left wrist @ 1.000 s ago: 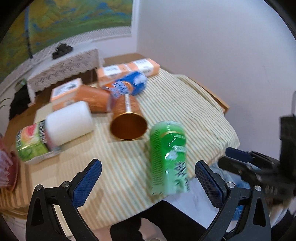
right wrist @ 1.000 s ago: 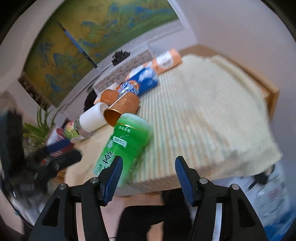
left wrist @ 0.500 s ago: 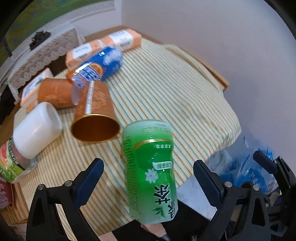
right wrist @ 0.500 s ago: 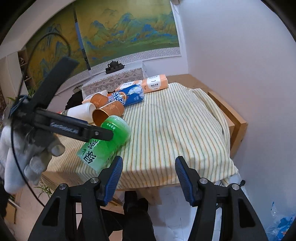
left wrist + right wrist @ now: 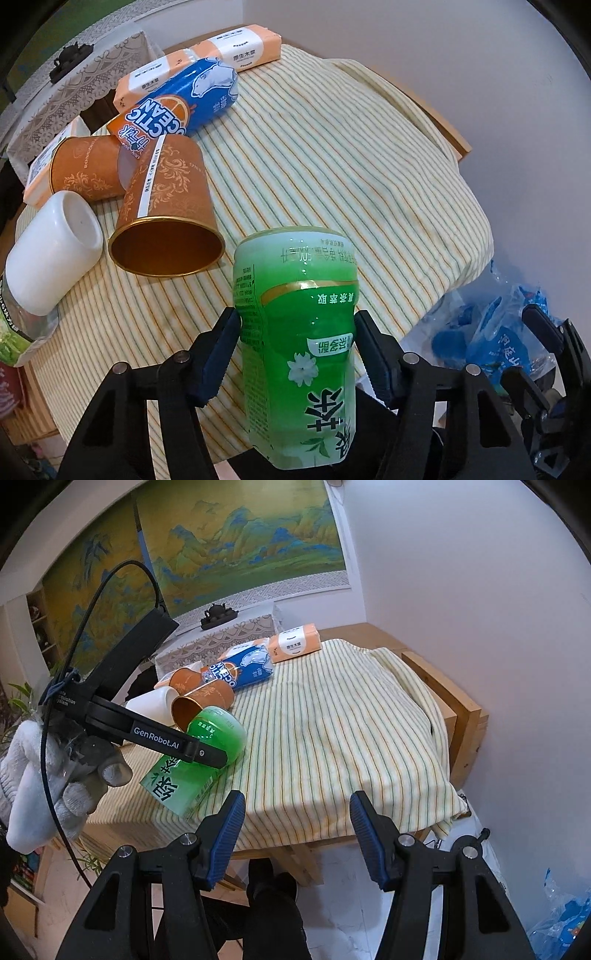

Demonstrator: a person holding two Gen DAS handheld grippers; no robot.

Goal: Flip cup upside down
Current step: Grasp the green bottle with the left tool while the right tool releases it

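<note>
A green tea cup (image 5: 299, 343) lies on its side near the front edge of the striped tablecloth (image 5: 332, 155). My left gripper (image 5: 295, 354) is shut on the green cup, fingers pressing its two sides. It also shows in the right wrist view (image 5: 195, 753), with the left gripper's finger (image 5: 177, 746) across it. My right gripper (image 5: 295, 830) is open and empty, in front of the table edge, to the right of the cup.
A brown paper cup (image 5: 166, 218) lies on its side with its mouth towards me, a second brown cup (image 5: 85, 173) and a white cup (image 5: 51, 254) beside it. A blue packet (image 5: 177, 107) and orange tissue packs (image 5: 236, 48) lie behind. The table's wooden edge (image 5: 454, 701) is at right.
My left gripper moved forward and down onto the green cup and closed on it. The right gripper stayed open and hardly moved.
</note>
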